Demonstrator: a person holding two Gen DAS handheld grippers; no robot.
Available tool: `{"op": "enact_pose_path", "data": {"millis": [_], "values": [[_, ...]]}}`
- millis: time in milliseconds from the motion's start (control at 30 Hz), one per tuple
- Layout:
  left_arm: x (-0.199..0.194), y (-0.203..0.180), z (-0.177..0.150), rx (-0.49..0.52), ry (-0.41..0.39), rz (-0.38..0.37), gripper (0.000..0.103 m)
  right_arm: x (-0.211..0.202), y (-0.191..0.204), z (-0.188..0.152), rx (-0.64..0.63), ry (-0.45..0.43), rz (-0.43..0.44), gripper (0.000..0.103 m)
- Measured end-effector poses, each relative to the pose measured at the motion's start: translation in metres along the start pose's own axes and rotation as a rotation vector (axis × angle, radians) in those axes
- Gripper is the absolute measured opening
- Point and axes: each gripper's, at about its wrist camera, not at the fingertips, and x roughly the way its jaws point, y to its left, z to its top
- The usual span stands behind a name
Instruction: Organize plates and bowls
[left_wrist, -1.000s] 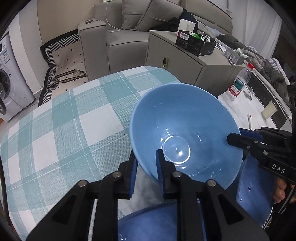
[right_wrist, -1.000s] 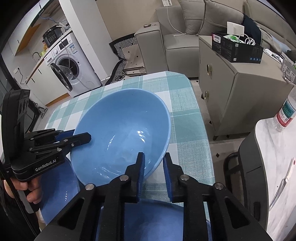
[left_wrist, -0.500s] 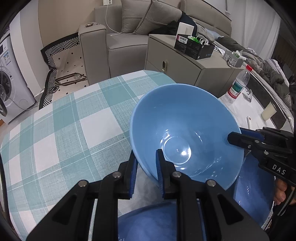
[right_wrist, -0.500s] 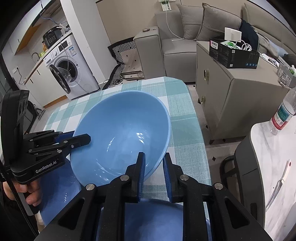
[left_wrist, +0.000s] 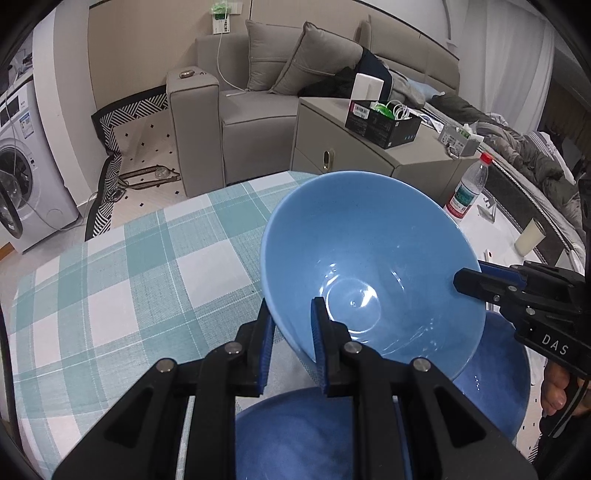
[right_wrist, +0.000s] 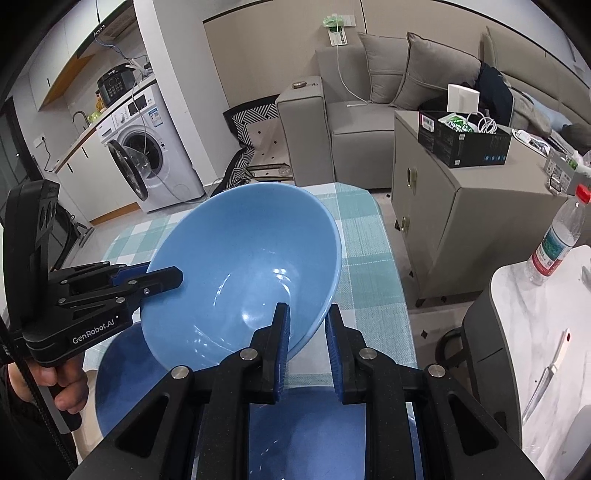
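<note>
On the far left stands a white washing machine (right_wrist: 147, 147) with its round door hanging open. Next comes the table (left_wrist: 110, 277), covered with a cloth of green and white squares.

The left gripper (left_wrist: 291, 332) is closed on the rim of a light blue bowl (left_wrist: 369, 266), one finger inside the bowl and one outside. The bowl is big, round and deep. It is smooth and shiny, with bright spots of light on the inside and a round flat ring at its bottom. It is tilted and up in the air above the table, not touching the cloth.

The right gripper (right_wrist: 306, 332) is closed on the other side of the same bowl's rim, again with one finger inside and one outside. So the bowl hangs between the two grippers. A hand (right_wrist: 62, 384) holds the handle of the left gripper in the right wrist view.

Under the lifted bowl lie two darker blue dishes. One dark blue dish (left_wrist: 491, 373) sits below the bowl's right side in the left wrist view. Another dark blue dish (left_wrist: 295, 432) is right below the gripper, partly hidden.

Farther right are a grey sofa (left_wrist: 258, 92) with cushions and a grey cabinet (right_wrist: 461, 206) with a black box (right_wrist: 465, 140) on top. On the far right a water bottle (right_wrist: 557, 236) with a red cap stands on a white marble top.
</note>
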Motion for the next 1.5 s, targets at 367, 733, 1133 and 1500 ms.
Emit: {"op": "enact_pose_path", "data": {"millis": [367,733,1133,1500], "values": [[-0.033,-0.001,-0.003,-0.001,-0.052,0.001,0.018,-0.034,0.016,-0.001,-0.014,-0.063,0.008,0.02],[-0.067,0.0,-0.016,-0.003,-0.087,0.014,0.018,-0.066,0.038,-0.012,-0.026,-0.113,0.032,0.02],[-0.093,0.005,-0.042,-0.03,-0.111,0.035,0.018,-0.087,0.059,-0.029,-0.039,-0.137,0.076,0.02],[-0.108,0.01,-0.064,-0.04,-0.124,0.058,0.018,-0.09,0.077,-0.047,-0.057,-0.134,0.098,0.02]]}}
